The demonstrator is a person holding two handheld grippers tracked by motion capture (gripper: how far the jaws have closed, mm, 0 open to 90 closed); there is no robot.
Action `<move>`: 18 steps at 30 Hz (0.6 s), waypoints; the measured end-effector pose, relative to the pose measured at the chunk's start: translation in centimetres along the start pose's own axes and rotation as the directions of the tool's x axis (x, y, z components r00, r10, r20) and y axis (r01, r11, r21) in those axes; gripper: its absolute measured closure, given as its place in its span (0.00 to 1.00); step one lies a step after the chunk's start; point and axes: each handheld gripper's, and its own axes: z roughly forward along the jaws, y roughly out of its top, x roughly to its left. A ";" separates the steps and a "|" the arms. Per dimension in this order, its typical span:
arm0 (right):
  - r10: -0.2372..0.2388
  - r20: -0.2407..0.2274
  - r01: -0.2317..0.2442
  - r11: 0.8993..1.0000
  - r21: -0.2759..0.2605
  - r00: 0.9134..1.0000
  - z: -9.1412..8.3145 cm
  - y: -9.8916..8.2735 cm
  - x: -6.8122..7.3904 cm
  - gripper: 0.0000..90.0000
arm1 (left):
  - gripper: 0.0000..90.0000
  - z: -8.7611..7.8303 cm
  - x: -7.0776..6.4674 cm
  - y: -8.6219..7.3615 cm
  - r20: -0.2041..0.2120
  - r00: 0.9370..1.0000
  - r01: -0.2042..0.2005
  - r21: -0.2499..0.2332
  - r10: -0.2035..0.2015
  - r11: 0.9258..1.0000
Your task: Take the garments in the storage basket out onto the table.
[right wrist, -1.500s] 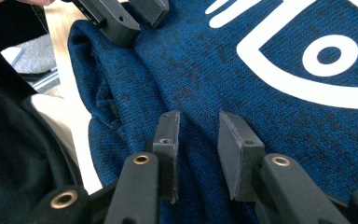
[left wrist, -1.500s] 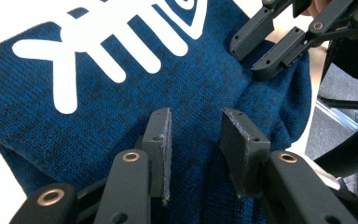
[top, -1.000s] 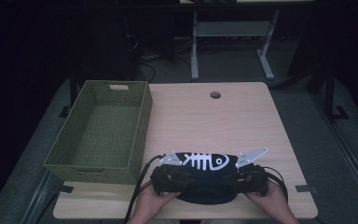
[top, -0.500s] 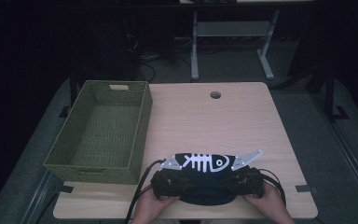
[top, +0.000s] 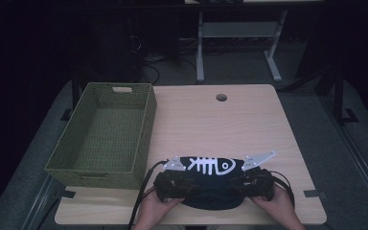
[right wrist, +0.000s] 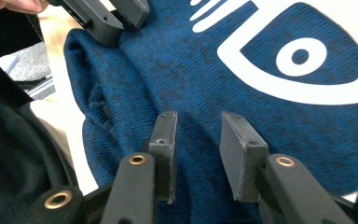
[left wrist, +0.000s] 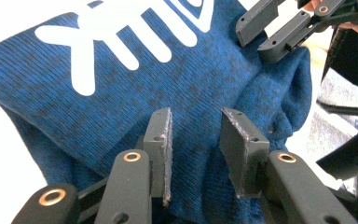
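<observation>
Dark blue knit garment (top: 211, 184) w/ white fish-skeleton print (top: 210, 166) lies bunched at the near edge of the wooden table (top: 220, 129), centre-right, directly in front of the person. Left gripper (top: 172, 186) sits at its left end, right gripper (top: 255, 184) at its right end, each carried by a hand (top: 155, 208) coming in from the bottom; grey three-cornered plates stick out on top of both.

Left gripper view: the two black jaws stand apart, a clear gap between the pads, blue fabric (left wrist: 177, 93) beneath and between them, pads not pinching it – released. Jaws have just been opening. The other gripper (left wrist: 284, 25) pokes in at top right, resting at the cloth's edge.

Right gripper view: same picture – jaws parted over the cloth (right wrist: 205, 79), near the fish's eye print (right wrist: 298, 56), pads not clamped; they have just been opening too. Other gripper (right wrist: 107, 16) at top left, on the fabric's folded edge.

Around: green woven basket (top: 141, 129) on the table's left side, near the left gripper but apart from the garment; nothing lies between the two. Round cable hole (top: 221, 97) at the far side of the tabletop, well apart. Behind the table, a white desk frame (top: 200, 52) and cables (top: 146, 60) on the dark floor. Gripper cables (top: 143, 187) trail off the near edge.
</observation>
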 end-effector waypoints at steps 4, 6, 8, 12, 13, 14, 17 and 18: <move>0.017 0.024 -0.017 1.000 -0.018 1.000 -0.7 0.2 -0.4 0.71 | 0.69 -0.5 0.4 0.3 -0.023 1.000 0.008 -0.016 -0.008 1.000; 0.024 0.038 -0.023 0.999 -0.027 0.999 -1.1 0.3 -0.6 0.70 | 0.68 -0.6 0.6 0.4 -0.036 0.999 0.014 -0.018 -0.014 1.000; 0.033 0.045 -0.031 0.999 -0.036 0.998 -1.4 0.3 -0.8 0.70 | 0.68 -0.7 0.9 0.4 -0.048 0.999 0.022 -0.020 -0.023 1.000; 0.035 0.054 -0.033 0.999 -0.038 0.998 -1.7 0.4 -0.9 0.70 | 0.68 -0.8 1.3 0.4 -0.055 0.998 0.028 -0.014 -0.029 1.000; 0.037 0.058 -0.035 0.999 -0.036 0.998 -1.8 0.5 -1.0 0.70 | 0.68 -0.8 1.4 0.3 -0.061 0.998 0.030 -0.013 -0.031 0.999; 0.038 0.059 -0.036 0.999 -0.035 0.998 -1.8 0.5 -1.0 0.70 | 0.68 -0.8 1.5 0.3 -0.064 0.997 0.034 -0.013 -0.035 0.999; 0.048 0.066 -0.046 0.998 -0.036 0.997 -1.8 0.5 -1.3 0.69 | 0.68 -0.8 1.7 0.3 -0.076 0.996 0.039 -0.014 -0.040 0.999; 0.052 0.069 -0.050 0.998 -0.038 0.996 -1.8 0.5 -1.3 0.69 | 0.67 -0.8 1.8 0.3 -0.077 0.996 0.041 -0.015 -0.042 0.999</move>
